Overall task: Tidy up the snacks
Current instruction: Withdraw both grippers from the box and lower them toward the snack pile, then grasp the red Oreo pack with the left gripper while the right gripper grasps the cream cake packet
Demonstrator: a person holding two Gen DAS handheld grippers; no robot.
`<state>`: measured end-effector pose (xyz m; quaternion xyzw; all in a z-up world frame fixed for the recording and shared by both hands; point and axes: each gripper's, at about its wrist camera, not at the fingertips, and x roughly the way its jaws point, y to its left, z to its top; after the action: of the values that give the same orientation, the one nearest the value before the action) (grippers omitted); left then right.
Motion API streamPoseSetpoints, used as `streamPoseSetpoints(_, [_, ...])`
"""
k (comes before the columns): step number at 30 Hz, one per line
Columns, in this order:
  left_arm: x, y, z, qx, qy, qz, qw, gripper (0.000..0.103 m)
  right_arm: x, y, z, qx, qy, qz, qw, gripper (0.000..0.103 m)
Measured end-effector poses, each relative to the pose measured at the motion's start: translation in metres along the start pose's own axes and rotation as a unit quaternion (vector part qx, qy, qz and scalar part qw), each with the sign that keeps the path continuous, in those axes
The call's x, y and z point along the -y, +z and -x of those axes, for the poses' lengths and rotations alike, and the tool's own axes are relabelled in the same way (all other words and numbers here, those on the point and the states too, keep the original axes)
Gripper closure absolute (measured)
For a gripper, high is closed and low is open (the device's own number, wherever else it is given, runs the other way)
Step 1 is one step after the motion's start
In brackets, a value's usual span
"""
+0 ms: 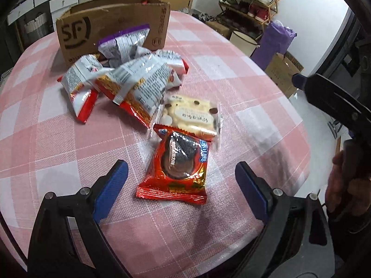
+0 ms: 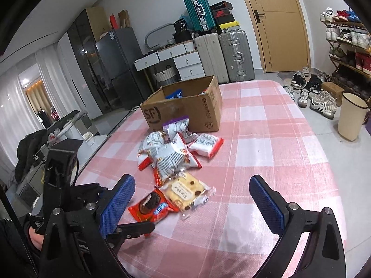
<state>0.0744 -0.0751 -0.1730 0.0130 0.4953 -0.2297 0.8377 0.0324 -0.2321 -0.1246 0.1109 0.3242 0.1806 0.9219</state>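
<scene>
A red sandwich-cookie packet (image 1: 176, 166) (image 2: 150, 206) lies flat on the pink checked tablecloth (image 1: 58, 143). My left gripper (image 1: 180, 165) hovers just above it, jaws open wide on either side and pads clear of it. A cream cookie packet (image 1: 192, 115) (image 2: 185, 190) touches its far end. Beyond them is a pile of white-and-red snack packets (image 1: 129, 83) (image 2: 169, 155), with a purple-edged packet (image 1: 123, 44) against an open cardboard box (image 1: 111, 23) (image 2: 185, 108). My right gripper (image 2: 192, 178) is open and empty, held above the near packets.
A blue packet (image 2: 174, 95) lies inside the box. The table's right edge (image 2: 324, 153) drops to a floor with a beige bin (image 2: 350, 118), shoes and a shoe rack (image 2: 347, 46). Suitcases (image 2: 234, 55) and drawers stand behind the table.
</scene>
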Motion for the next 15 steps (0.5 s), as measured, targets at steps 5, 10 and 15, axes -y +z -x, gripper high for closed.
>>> streamPoseSetpoints(5, [0.001,0.000,-0.014,-0.009,0.005,0.002,0.9999,0.011,0.005,-0.009,-0.002,-0.005,-0.003,-0.004,1.000,0.002])
streamPoseSetpoints(10, [0.001,0.000,-0.023,-0.015,0.011,0.002,0.9998,0.021,0.010,-0.013,-0.002,-0.007,-0.003,-0.012,1.000,0.003])
streamPoseSetpoints(15, [0.003,0.001,-0.022,-0.008,0.008,-0.006,0.9999,0.050,0.010,-0.015,-0.001,-0.007,-0.002,-0.015,1.000,0.003])
